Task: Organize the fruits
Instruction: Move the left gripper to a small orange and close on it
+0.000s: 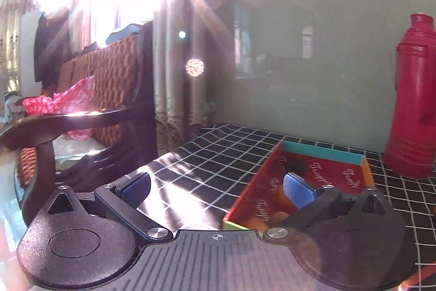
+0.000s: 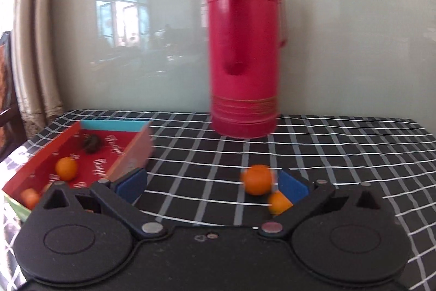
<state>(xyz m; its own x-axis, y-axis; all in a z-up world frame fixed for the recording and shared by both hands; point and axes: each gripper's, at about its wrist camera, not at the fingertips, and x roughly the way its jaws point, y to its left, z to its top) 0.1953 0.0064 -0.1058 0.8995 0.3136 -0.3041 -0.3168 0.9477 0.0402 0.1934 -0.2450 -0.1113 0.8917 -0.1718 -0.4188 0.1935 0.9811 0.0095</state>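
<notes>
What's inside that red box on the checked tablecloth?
The red box holds a small orange, a second orange near its front corner, and a dark lumpy thing at the back. The right tongs cover the near end.

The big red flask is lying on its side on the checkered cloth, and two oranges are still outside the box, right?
Not quite. In the right wrist view the red flask stands upright on the checkered cloth, not on its side. The rest holds: two oranges sit on the cloth outside the box.
</notes>
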